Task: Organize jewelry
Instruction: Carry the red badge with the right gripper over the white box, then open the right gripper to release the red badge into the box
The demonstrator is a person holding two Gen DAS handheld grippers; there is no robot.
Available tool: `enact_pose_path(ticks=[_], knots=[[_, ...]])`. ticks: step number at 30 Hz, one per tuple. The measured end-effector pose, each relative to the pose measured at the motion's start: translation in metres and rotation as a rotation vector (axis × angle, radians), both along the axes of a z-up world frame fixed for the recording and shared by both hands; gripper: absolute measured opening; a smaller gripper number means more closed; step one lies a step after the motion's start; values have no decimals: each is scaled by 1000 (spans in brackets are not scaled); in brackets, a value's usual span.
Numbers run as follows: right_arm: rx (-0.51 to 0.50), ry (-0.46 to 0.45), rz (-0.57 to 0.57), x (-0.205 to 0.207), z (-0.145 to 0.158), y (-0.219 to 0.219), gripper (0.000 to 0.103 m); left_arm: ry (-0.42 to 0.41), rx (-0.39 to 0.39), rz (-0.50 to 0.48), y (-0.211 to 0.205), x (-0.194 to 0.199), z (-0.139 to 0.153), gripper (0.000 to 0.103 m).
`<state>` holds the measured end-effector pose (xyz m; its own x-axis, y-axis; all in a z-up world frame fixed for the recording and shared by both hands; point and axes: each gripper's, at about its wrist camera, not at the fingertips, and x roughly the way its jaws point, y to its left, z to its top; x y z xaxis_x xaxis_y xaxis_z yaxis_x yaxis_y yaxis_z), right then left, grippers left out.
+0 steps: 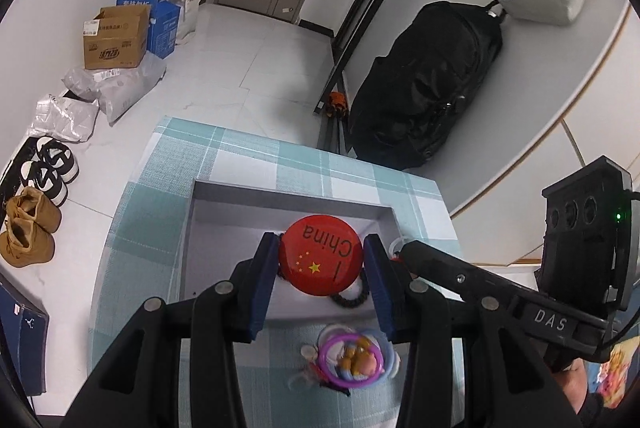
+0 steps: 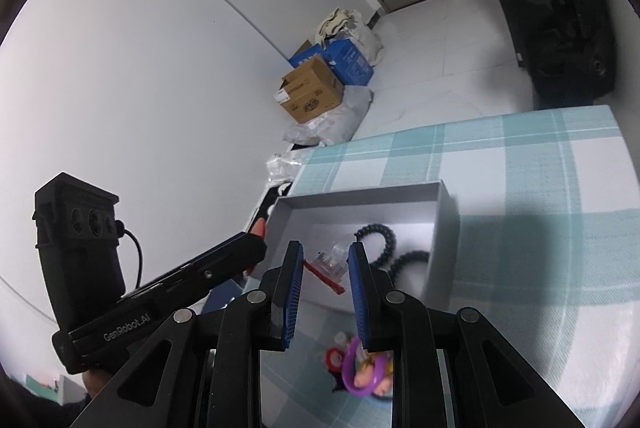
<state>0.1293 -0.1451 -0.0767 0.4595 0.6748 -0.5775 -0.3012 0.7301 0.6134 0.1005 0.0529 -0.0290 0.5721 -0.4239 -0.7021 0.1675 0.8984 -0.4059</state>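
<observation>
Red round badge (image 1: 320, 260) printed "China" with yellow stars — clamped between the blue pads of the left tool (image 1: 321, 268), held over the grey tray (image 1: 280, 197). In the tray: a black beaded bracelet (image 2: 386, 234) and a small clear trinket with a red strip (image 2: 330, 262). Right tool (image 2: 325, 282) hovers above that trinket, jaws apart, gripping nothing. Just in front of the tray, a heap of purple and pastel rings (image 1: 352, 360) lies on the teal-checked counter (image 1: 248, 155).
</observation>
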Motion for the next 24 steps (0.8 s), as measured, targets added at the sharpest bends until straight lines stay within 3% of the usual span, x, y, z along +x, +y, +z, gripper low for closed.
enact_pose_path(ticks=[15, 22, 24], knots=[[-3, 87, -12, 28, -29, -2, 23, 105, 29, -5, -5, 26, -24, 38], [-15, 69, -21, 25, -23, -3, 24, 149, 28, -11, -10, 31, -25, 38], [-22, 51, -30, 23, -19, -5, 33, 160, 53, -21, -13, 31, -25, 43]])
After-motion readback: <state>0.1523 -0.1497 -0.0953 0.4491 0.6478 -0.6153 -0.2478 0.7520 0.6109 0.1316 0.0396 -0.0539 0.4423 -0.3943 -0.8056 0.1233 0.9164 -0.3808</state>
